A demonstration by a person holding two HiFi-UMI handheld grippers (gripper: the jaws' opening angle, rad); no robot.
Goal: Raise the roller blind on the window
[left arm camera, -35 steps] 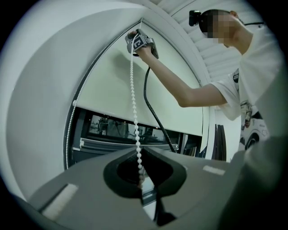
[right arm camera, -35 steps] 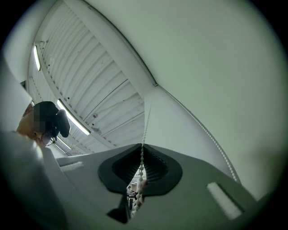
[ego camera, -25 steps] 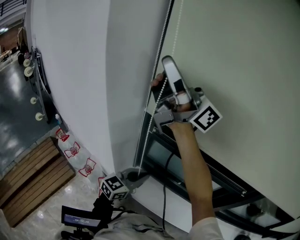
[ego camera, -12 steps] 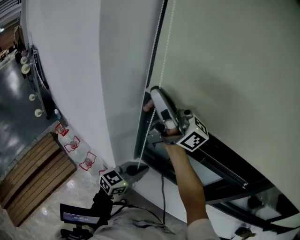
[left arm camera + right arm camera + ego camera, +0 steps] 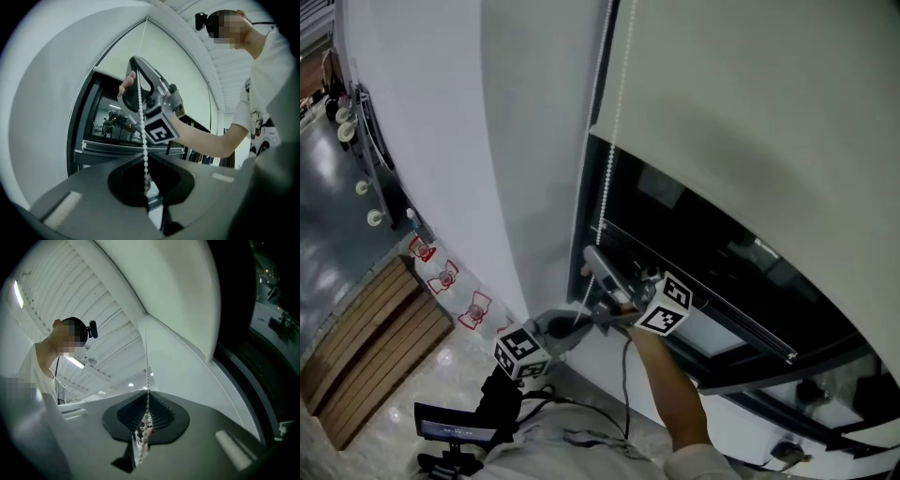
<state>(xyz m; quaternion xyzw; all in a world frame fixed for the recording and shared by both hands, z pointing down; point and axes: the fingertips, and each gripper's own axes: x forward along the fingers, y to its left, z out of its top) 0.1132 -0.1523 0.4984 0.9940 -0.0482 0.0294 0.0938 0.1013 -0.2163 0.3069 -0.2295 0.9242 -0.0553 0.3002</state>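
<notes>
Cut off at the top of the head view: the roller blind [image 5: 750, 94], with its roller out of shot. Hard to follow below the left gripper [image 5: 145, 161]: the lower run of the bead chain [image 5: 141, 122], lost behind that gripper's own body near the foot of the window frame [image 5: 587, 216]. Too dark to read: most of what lies behind the window glass [image 5: 694, 234], beyond a few dim reflections in the left gripper view. Against a second ago: bottom hem [image 5: 675, 167] well higher up the window frame, with a broad band of dark glass bared beneath it. Right gripper [image 5: 590, 254] far lower on the chain, down from mid-frame to just above the left gripper. Left gripper unmoved, low beside the frame's foot. Both tools pressed together on the bead chain. Left jaws pinching it, beads strung upward from the pinch to the right gripper. Right jaws nipping the same strand, with the chain continuing straight up beside the frame's edge. Forearm [image 5: 670, 394] reaching up from below to the right gripper.
</notes>
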